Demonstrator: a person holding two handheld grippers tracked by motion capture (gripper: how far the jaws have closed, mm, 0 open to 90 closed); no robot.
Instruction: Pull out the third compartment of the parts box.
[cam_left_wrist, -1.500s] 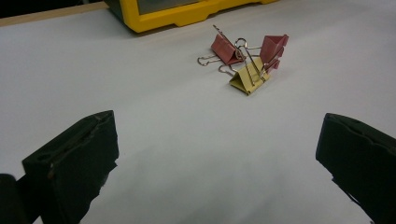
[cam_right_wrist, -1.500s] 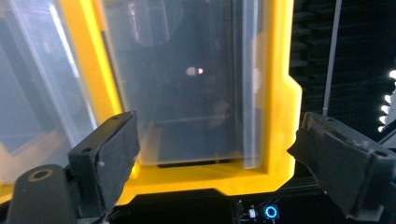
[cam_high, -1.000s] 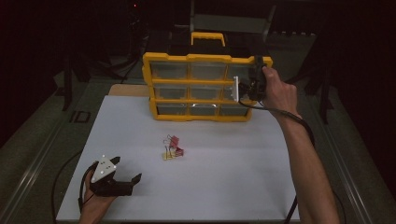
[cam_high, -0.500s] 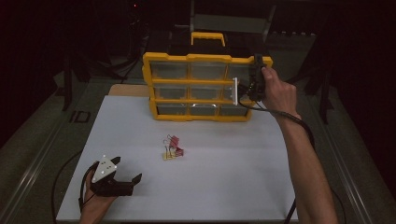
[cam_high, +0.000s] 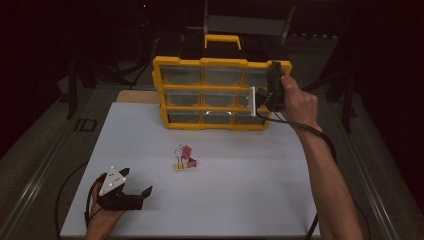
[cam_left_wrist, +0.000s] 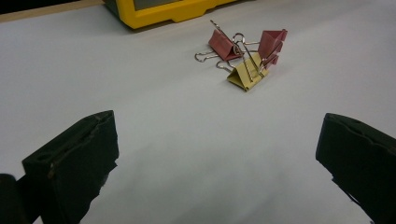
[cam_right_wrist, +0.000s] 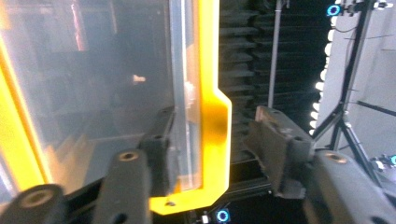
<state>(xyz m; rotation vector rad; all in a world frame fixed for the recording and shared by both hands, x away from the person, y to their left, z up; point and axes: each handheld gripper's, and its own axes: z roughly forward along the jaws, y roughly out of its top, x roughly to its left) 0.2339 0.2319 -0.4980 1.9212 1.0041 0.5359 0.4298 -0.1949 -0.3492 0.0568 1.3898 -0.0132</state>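
Your right gripper (cam_right_wrist: 210, 154) straddles the right edge of the yellow plastic organizer (cam_high: 220, 92), standing upright at the tabletop's (cam_high: 250, 200) far edge; its jaws have been closing, one not yet touching. Your left gripper (cam_high: 136, 185) rests released near the front-left corner, facing pink and yellow binder clips (cam_left_wrist: 245, 53).

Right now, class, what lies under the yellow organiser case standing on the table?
The yellow organiser case stands upright on the white table surface, its back edge near a brown board. Anything beneath its base is covered.
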